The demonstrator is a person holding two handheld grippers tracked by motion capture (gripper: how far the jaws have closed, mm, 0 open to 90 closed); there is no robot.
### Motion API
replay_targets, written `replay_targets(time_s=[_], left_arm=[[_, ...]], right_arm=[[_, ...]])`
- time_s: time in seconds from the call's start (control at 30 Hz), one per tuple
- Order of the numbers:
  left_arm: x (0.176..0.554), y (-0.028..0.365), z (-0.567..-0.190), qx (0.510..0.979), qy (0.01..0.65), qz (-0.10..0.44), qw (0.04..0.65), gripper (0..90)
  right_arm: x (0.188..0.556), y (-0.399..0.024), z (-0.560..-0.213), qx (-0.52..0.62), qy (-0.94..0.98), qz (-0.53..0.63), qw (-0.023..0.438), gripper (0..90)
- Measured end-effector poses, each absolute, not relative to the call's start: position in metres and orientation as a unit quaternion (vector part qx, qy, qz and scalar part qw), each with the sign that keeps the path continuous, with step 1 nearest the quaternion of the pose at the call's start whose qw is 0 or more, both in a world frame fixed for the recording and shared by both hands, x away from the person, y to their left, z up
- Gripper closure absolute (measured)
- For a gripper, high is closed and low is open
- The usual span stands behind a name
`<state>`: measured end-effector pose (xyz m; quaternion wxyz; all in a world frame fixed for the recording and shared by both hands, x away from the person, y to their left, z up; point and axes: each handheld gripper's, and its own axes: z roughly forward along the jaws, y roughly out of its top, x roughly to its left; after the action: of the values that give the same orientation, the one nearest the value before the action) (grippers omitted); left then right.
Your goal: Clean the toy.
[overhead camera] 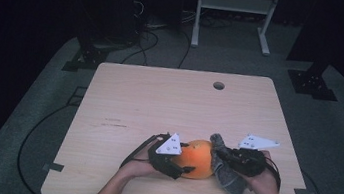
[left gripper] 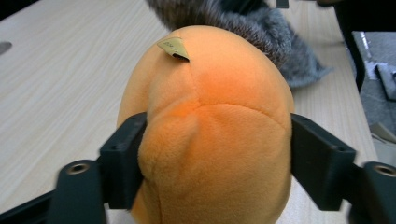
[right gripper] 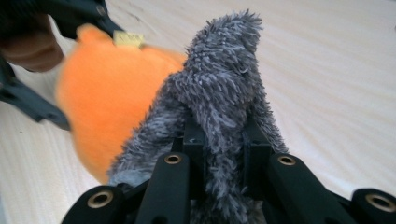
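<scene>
Near the table's (overhead camera: 160,95) front edge sits the orange plush toy (overhead camera: 198,158). The left gripper (left gripper: 210,154) squeezes its sides. Touching its right side, the fuzzy grey cloth (right gripper: 224,93) is pinched tight by the right gripper (right gripper: 223,154), the nearer one to wipe it.

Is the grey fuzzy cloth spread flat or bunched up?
Bunched up: the right gripper pinches the grey cloth into a raised clump beside the orange plush toy.

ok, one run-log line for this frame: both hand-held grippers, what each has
left hand-held gripper: shut on orange plush toy | right hand-held gripper: shut on grey fuzzy cloth | cloth against toy | table: both near front edge
</scene>
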<state>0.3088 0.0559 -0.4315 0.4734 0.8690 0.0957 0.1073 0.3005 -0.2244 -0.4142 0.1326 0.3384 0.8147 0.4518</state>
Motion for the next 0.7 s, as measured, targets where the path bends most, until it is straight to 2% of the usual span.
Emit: replay_targets(time_s=[0.2,0.33,0.37,0.47,0.53,0.7], left_arm=[[0.297,0.045,-0.432,0.877,0.037,0.125,0.462,30.6],[0.294,0.047,-0.432,0.880,0.022,0.126,0.457,30.3],[0.295,0.047,-0.432,0.880,0.025,0.125,0.458,29.3],[0.301,0.047,-0.430,0.873,0.058,0.105,0.473,18.6],[0.303,0.046,-0.430,0.872,0.069,0.099,0.475,16.4],[0.300,0.049,-0.432,0.871,0.059,0.104,0.477,28.9]], right_arm=[[0.281,-0.208,-0.378,0.272,0.808,0.509,0.120,75.5],[0.282,-0.193,-0.386,0.268,0.829,0.471,0.139,75.3],[0.283,-0.193,-0.391,0.273,0.830,0.468,0.133,75.5],[0.286,-0.197,-0.397,0.285,0.824,0.473,0.125,75.6],[0.286,-0.198,-0.397,0.284,0.825,0.473,0.125,75.7],[0.290,-0.205,-0.400,0.292,0.822,0.474,0.119,75.5]])
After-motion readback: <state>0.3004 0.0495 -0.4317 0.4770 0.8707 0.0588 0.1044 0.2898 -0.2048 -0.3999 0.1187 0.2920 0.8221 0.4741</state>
